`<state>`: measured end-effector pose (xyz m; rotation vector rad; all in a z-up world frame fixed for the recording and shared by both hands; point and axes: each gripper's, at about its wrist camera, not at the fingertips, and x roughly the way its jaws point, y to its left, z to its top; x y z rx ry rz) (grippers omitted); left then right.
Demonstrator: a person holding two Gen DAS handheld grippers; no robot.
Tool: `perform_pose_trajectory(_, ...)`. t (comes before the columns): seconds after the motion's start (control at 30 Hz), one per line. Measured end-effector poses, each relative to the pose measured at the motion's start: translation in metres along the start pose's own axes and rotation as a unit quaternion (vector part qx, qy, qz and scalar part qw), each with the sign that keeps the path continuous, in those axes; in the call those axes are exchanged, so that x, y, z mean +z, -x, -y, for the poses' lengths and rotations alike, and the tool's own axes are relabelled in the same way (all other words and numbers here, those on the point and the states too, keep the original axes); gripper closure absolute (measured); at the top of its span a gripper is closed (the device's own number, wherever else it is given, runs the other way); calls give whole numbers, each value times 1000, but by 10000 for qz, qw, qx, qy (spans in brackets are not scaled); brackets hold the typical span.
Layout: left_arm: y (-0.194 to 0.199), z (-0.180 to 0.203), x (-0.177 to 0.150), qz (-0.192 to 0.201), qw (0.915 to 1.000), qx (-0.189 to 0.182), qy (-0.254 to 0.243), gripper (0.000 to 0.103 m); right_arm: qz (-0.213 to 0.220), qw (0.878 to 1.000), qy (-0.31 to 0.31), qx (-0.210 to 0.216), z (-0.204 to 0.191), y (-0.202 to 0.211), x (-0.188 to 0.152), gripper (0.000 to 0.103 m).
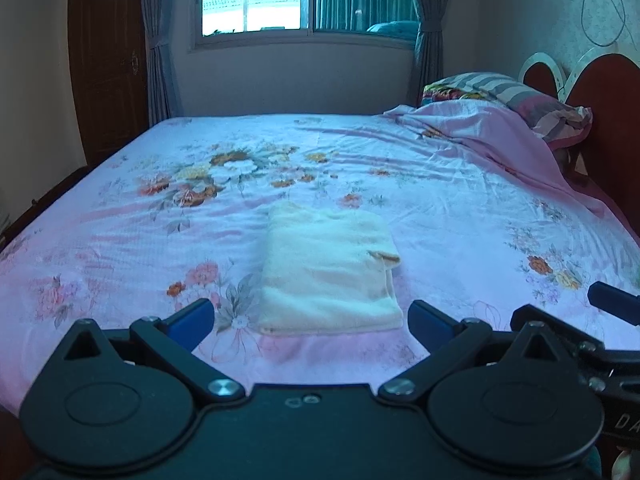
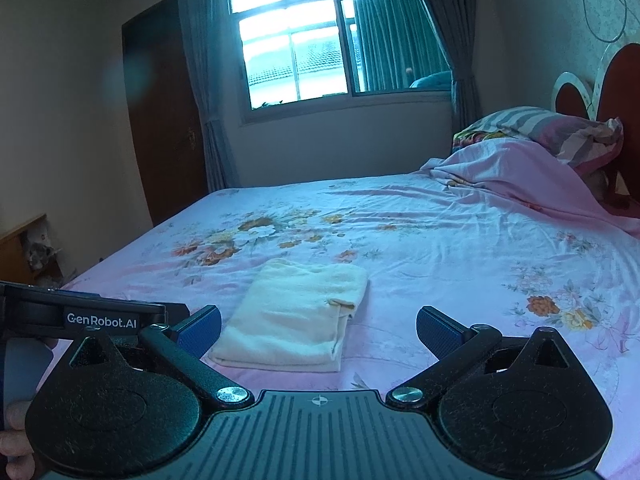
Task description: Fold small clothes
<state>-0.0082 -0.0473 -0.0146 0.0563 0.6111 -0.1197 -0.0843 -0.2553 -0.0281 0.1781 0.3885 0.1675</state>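
Observation:
A cream cloth (image 1: 328, 268) lies folded into a flat rectangle on the floral bed sheet (image 1: 460, 200). In the right wrist view the same cream cloth (image 2: 296, 316) sits just ahead and slightly left of centre. My left gripper (image 1: 312, 322) hovers open just short of the cloth's near edge, its blue pads (image 1: 192, 322) spread wide and holding nothing. My right gripper (image 2: 318, 330) is also open, with the cloth's near right corner lying between its spread fingers, apart from the pads (image 2: 438, 332). Part of the right gripper (image 1: 612, 304) shows at the left wrist view's right edge.
A rumpled pink quilt (image 1: 500, 132) and striped pillow (image 1: 520, 96) lie at the head of the bed by a red headboard (image 1: 600, 88). A window (image 2: 296, 48) with grey curtains is on the far wall. A dark door (image 2: 160, 120) stands left. A hand (image 2: 16, 440) holds the left gripper.

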Motion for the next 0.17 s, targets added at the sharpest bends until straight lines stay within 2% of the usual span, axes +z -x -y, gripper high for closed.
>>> perform_pose_trajectory(0.07, -1, 1, 2, 162, 9998, 37, -109, 6, -8, 10000, -19, -27, 0, -5, 2, 0)
perform_pose_trajectory(0.17, -5, 0, 8, 253, 9996, -25, -133, 2, -68, 10000, -40, -16, -1, -13, 3, 0)
